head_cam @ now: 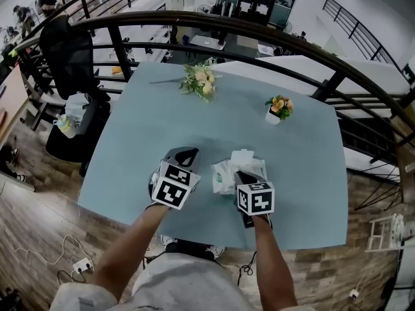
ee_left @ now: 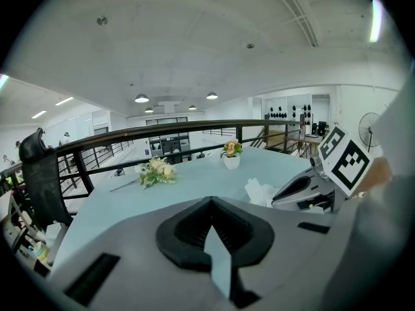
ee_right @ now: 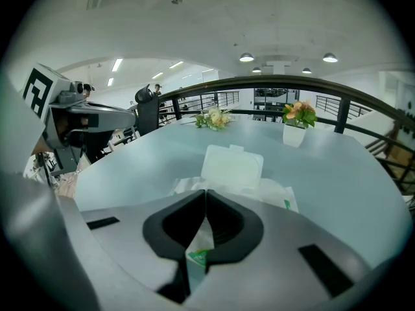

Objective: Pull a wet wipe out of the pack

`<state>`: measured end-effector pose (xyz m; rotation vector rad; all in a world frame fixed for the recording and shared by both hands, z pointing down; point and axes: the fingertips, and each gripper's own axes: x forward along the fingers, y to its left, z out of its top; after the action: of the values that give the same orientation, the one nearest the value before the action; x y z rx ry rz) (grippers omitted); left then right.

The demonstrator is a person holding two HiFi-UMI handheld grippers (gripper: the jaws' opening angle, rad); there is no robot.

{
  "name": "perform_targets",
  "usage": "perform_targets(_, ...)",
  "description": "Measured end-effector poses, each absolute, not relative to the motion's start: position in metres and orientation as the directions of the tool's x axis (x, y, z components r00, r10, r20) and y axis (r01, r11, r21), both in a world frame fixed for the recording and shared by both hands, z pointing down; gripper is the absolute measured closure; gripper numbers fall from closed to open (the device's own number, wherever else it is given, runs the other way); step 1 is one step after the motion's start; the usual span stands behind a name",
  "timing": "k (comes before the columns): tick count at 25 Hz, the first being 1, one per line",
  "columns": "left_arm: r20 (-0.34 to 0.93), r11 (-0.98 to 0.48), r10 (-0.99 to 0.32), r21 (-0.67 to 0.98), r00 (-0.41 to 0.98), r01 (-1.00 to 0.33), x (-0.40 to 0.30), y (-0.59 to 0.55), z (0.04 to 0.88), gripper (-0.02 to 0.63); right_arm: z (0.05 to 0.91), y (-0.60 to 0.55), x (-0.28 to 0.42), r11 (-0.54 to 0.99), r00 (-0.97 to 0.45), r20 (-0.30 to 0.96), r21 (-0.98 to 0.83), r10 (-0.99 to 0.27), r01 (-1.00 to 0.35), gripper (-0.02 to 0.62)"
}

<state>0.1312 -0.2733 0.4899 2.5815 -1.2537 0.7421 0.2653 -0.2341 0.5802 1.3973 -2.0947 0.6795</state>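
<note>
Grip set; pull next.
Right gripper shut at pack mouth, left gripper shut, empty; I lift straight up.

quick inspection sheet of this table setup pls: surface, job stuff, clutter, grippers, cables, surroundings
surface: pale blue table, no spill seen
job's things: wipe pack lying flat near the front edge, lid flipped open; no wipe seen pulled out
clutter: bunch of flowers lying at the far side; small flower pot upright, far right
grippers: left gripper jaws together, empty, beside the pack; right gripper jaws together over the pack's near end, a pinch not clear
cables: power strip with its cable on the floor, left of the person
surroundings: black railing round the table, black chair at left, wooden floor
</note>
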Motion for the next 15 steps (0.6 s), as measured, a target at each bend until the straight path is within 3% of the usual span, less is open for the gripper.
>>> perform_targets(15, 0.506, -0.644, -0.682, -0.074, 0.528, -0.761, 0.1339, -0.2686, 0.4862, 0.611, 0.5709, -0.2333, 0.2665, 0.333, -0.316, 0.651, -0.101, -0.691, -0.937, 0.584)
